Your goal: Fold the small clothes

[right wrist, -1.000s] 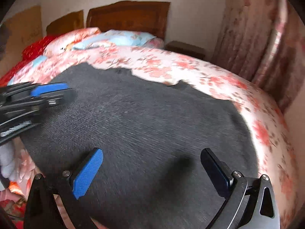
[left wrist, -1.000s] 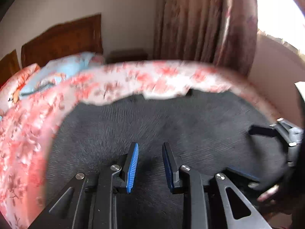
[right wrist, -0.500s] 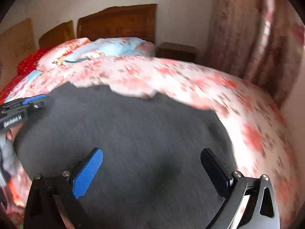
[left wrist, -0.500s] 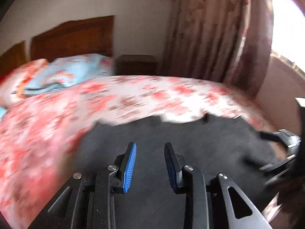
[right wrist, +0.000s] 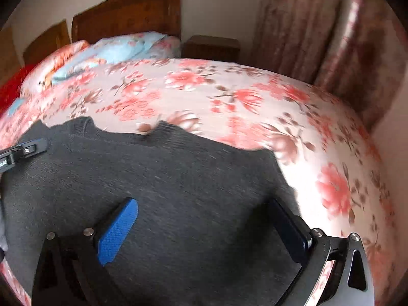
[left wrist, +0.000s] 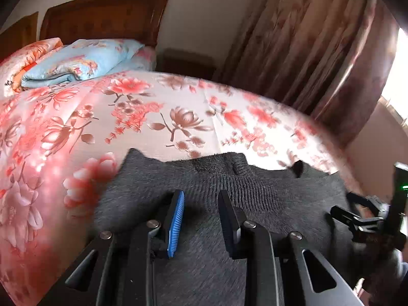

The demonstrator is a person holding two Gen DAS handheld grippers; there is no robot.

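- One garment: a dark grey knitted sweater (left wrist: 255, 193) of fuzzy, finely ribbed wool, spread flat on the near part of the bed; its far edge is uneven, with a ribbed collar notch near the middle.
- One bedspread (left wrist: 158, 117), smooth and slightly glossy, pink-white with coral blossoms; it curves off to the sides under the lens (fisheye distortion).
- Left gripper (left wrist: 201, 219): two black fingers, one faced with a ridged blue pad; it hangs over the sweater, pointed down at it, jaws narrow and closing, with only the cloth's flat surface seen through the gap and no fold pinched.
- Right gripper (right wrist: 206, 229): jaws wide apart, one dimpled blue pad (right wrist: 117, 229) and one dark one, both over the knit; nothing is gripped.
- In the right wrist view the sweater's (right wrist: 163, 183) right edge lies just beside the right finger, with bare bedspread (right wrist: 255, 97) beyond it.
- Open room: a broad band of uncovered bedspread lies between the garment's far edge and the pillows.
- Two pillows at the head: one pale blue floral (left wrist: 79, 61), one orange floral (left wrist: 30, 53), soft and puffed, touching.
- One carved wooden headboard (left wrist: 102, 17), one dark nightstand (right wrist: 211, 47), one heavy pleated floral curtain (left wrist: 313, 51).
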